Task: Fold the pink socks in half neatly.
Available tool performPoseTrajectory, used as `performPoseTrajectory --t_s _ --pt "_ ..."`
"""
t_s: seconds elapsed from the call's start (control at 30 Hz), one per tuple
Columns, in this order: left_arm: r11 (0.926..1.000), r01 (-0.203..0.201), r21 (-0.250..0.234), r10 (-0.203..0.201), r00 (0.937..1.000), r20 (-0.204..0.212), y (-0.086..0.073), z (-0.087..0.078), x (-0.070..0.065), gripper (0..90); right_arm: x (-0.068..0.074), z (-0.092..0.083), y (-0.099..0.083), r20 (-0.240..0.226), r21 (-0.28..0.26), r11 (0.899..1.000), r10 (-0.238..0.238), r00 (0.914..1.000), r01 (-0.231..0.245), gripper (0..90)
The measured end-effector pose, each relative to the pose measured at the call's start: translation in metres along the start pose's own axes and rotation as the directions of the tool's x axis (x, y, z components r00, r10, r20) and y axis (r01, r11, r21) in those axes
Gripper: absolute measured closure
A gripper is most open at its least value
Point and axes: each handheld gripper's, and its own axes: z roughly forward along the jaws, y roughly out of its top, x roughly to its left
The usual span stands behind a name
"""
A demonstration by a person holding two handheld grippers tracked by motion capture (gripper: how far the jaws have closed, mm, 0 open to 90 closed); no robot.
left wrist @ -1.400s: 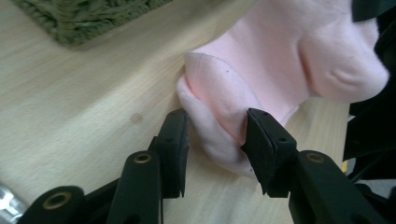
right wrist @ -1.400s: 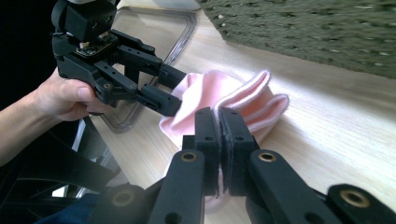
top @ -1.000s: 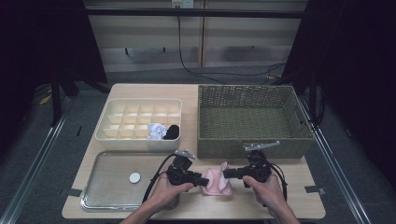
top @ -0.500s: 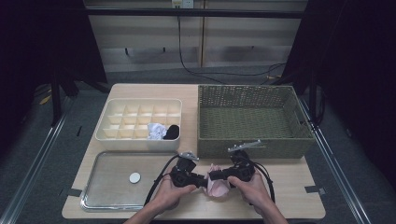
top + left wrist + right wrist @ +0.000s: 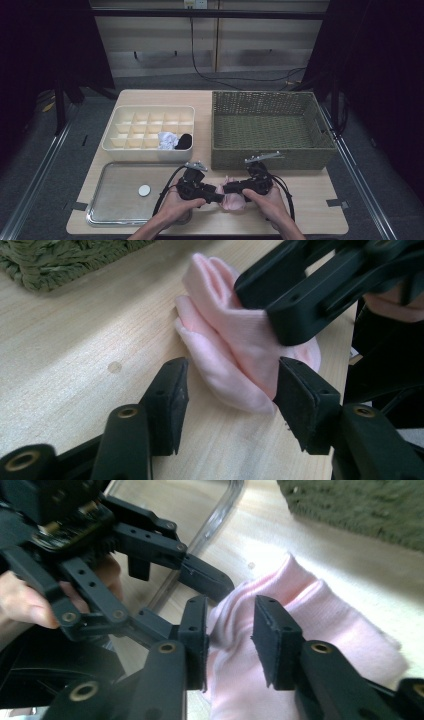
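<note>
Lying folded on the wooden surface (image 5: pixel 310 200) before the wicker basket (image 5: pixel 270 127): pink sock (image 5: pixel 232 200), between both claws in the high view. Left claw (image 5: pixel 227 390), jaws just opening, straddling the sock's end, one pad touching, the other apart. Right claw (image 5: pixel 230 630), jaws just opening, standing part-open around a fold.

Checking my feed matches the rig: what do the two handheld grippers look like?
Both the left gripper and right gripper are matte black plastic, with linked arms joined by brass-coloured rivets and flat rectangular pads. Each carries a grey three-cornered plate on top and trails a black cable. No sleeves visible on the forearms.
</note>
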Motion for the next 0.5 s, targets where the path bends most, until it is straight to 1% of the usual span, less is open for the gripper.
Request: performPoseTrajectory --t_s 0.03,0.07,0.13,0.17,0.2,0.23,0.27,0.3,0.4,0.43,0.47,0.5 --pt "1.0000 0.002 -0.003 -0.002 1.0000 -0.001 0.000 0.000 0.000 46.1 0.000 0.000 0.000 0.000 0.000 1.000 0.000 1.0000 0.000 66.3" --pt "1.0000 0.004 -0.006 -0.004 1.0000 0.002 0.000 0.000 -0.001 44.1 0.000 -0.006 0.001 0.004 -0.021 1.000 0.002 1.0000 -0.002 63.3" --pt "1.0000 0.000 -0.005 0.000 1.0000 0.000 0.000 -0.002 -0.002 41.7 0.000 -0.008 0.001 0.007 -0.024 1.000 0.002 1.0000 -0.002 62.3" --pt "1.0000 -0.002 -0.005 0.002 1.0000 0.003 0.001 -0.003 -0.003 40.7 -0.001 -0.014 0.001 0.017 -0.039 0.999 0.011 0.9998 -0.011 61.9" --pt "0.9999 0.002 -0.017 -0.002 1.0000 0.005 0.001 -0.004 -0.004 39.7 -0.002 -0.015 0.002 0.026 -0.041 0.999 0.014 0.9996 -0.013 62.0" --pt "0.9999 0.002 -0.017 -0.002 1.0000 0.005 0.001 -0.004 -0.004 38.5 -0.002 -0.015 0.002 0.026 -0.041 0.999 0.014 0.9996 -0.013 62.0" --pt "0.9999 0.002 -0.016 -0.002 1.0000 0.005 0.001 -0.004 -0.004 38.5 -0.003 -0.015 0.002 0.047 -0.037 0.999 0.013 0.9988 -0.011 61.6" --pt "0.9998 0.001 -0.018 -0.001 1.0000 0.005 0.002 -0.004 -0.005 36.3 -0.007 -0.012 0.002 0.077 -0.025 1.000 0.020 0.9968 -0.019 62.0" --pt "0.9999 0.001 -0.010 -0.001 1.0000 0.000 0.002 -0.002 -0.004 35.3 -0.007 -0.004 0.003 0.081 -0.015 1.000 0.016 0.9966 -0.015 60.7" --pt "1.0000 0.004 -0.006 -0.004 1.0000 -0.004 0.002 -0.001 -0.004 36.0 -0.007 -0.002 0.003 0.089 -0.007 1.000 0.012 0.9959 -0.012 60.3" --pt "1.0000 -0.002 0.001 0.002 1.0000 -0.005 0.002 0.000 -0.003 40.5 -0.008 0.000 0.004 0.103 -0.005 1.000 0.021 0.9945 -0.020 59.4" --pt "1.0000 -0.002 0.001 0.002 1.0000 -0.005 0.002 0.000 -0.003 47.8 -0.008 0.000 0.004 0.103 -0.005 1.000 0.021 0.9945 -0.020 59.4"
